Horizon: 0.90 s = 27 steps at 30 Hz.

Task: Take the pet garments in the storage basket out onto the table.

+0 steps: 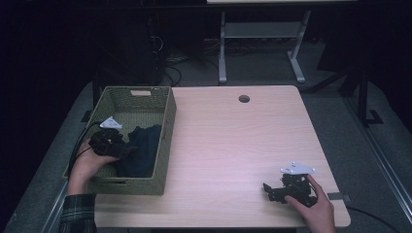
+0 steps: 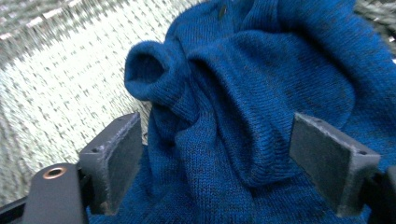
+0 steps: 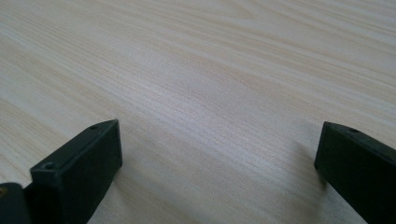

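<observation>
Left gripper reaches into the woven basket at the tabletop's left edge, its jaws spread wide around a bunched fold of the blue knit sweater without clamping it. That sweater lies crumpled inside the basket, toward its right wall and near end. Over by the tabletop's near right corner, the right gripper rests low on the bare wood, jaws also wide apart, holding nothing.

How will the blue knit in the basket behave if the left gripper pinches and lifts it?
Likely floppy: the knit lies in soft, rumpled folds. It should drape and trail from the left gripper, possibly dragging over the basket wall. The ribbed weave probably grips well.
</observation>
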{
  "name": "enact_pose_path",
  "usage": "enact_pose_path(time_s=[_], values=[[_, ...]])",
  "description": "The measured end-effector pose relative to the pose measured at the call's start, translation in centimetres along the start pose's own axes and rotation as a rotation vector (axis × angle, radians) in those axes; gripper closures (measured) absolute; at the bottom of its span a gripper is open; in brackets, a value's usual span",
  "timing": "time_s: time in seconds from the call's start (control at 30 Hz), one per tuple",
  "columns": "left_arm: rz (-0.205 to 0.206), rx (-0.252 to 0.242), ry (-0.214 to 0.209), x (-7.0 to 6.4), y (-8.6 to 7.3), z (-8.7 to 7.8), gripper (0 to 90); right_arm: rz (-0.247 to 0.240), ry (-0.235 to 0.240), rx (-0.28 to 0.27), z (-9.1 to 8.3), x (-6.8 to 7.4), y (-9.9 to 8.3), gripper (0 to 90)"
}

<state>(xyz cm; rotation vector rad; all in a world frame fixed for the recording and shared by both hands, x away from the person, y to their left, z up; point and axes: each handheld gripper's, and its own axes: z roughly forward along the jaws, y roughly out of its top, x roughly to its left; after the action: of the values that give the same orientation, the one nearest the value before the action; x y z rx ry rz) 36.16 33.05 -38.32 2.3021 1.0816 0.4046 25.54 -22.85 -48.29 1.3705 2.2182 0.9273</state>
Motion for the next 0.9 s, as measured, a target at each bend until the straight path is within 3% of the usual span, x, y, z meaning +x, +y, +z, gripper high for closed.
enact_pose_path(time_s=[0.3,0.43,0.67,0.8,0.9], values=[[-0.041,0.036,-0.047,0.3,-0.3,1.3,16.7,0.0,0.0,0.0,0.0,0.0,0.0,0.4],[-0.059,0.048,-0.086,0.5,-0.5,1.6,22.4,0.0,0.0,0.0,0.0,0.0,0.0,0.4],[-0.076,0.092,-0.134,0.6,-0.8,2.0,45.1,0.0,0.0,0.0,0.0,0.0,0.0,0.4],[-0.094,0.126,-0.14,0.7,-0.8,2.0,70.9,0.0,0.0,0.0,0.0,0.0,0.0,0.4],[-0.095,0.144,-0.142,0.7,-0.7,2.1,76.2,0.0,0.0,0.0,0.0,0.0,0.0,0.4]])
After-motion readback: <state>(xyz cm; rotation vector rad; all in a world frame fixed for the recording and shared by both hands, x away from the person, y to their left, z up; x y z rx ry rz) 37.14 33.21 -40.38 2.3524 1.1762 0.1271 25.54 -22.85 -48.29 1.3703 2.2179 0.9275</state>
